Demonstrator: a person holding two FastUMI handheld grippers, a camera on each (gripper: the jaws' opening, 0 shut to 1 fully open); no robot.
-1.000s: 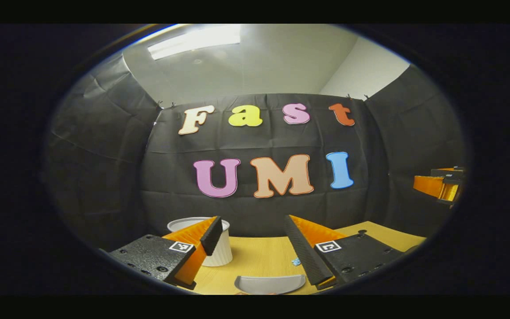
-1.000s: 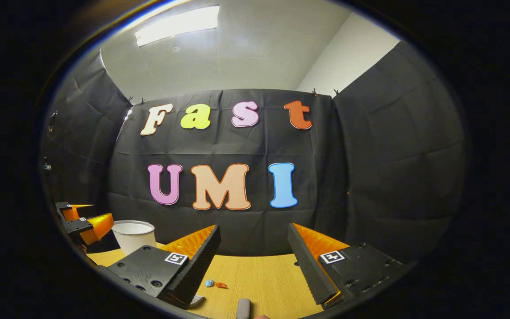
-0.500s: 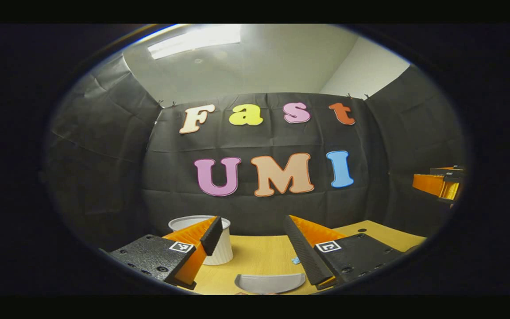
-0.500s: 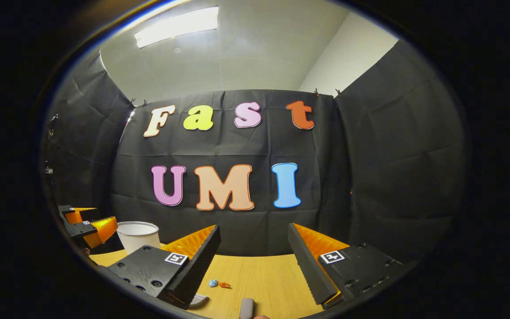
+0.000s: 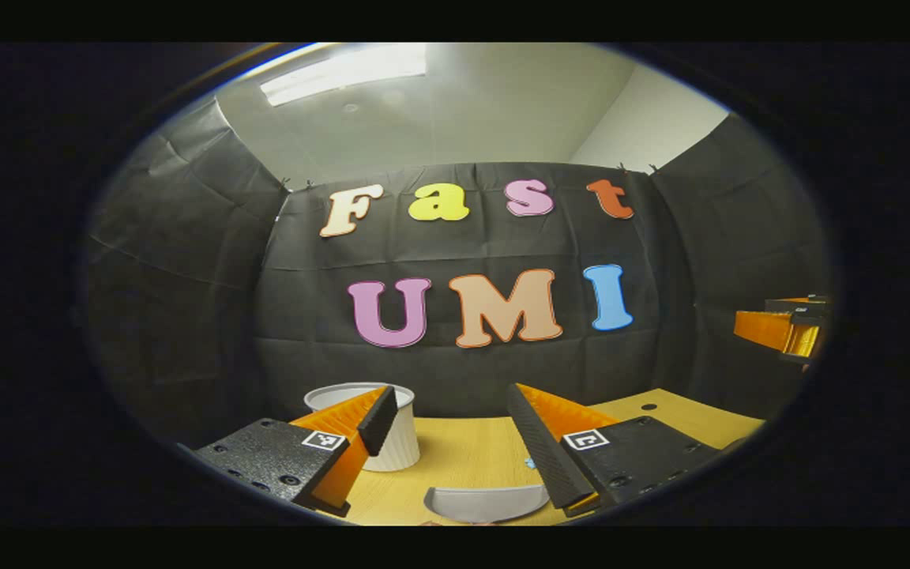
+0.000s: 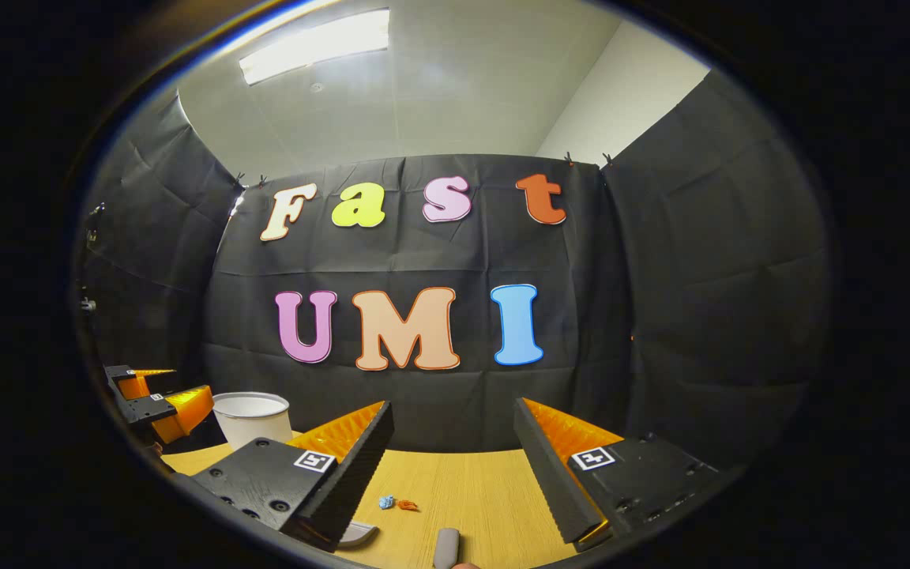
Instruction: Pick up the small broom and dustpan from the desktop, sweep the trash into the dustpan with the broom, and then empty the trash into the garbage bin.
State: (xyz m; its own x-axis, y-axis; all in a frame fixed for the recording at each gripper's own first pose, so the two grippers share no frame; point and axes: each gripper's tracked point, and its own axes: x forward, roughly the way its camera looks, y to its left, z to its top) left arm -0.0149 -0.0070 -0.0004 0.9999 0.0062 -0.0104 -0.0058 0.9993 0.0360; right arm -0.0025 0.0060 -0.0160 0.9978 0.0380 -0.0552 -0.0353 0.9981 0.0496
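Both grippers hang above the near edge of the wooden desktop point(image 6: 471, 482) with their fingers spread wide and nothing between them. In the left gripper view the left gripper point(image 5: 455, 438) frames a stretch of bare wood; in the right gripper view the right gripper point(image 6: 455, 466) does the same. Neither tool has hold of anything.

Taking the desktop as the landmark: the white ribbed garbage bin point(image 5: 400, 442) stands upright toward its far left corner, partly behind the left gripper's left finger, and it shows again in the right gripper view point(image 6: 253, 415) against the booth cloth. The grey dustpan point(image 5: 486, 502) lies flat at the desktop's near edge, its curved rim lying between and just below the left gripper's fingers; a corner of it peeks out beside the right gripper's left finger point(image 6: 356, 535). A grey rounded end, probably the broom handle point(image 6: 445, 547), lies at the very near edge between the right gripper's fingers. Two bits of trash, one blue point(image 6: 386, 501) and one orange point(image 6: 408, 505), rest side by side on the wood, beyond the dustpan and the handle and apart from both.
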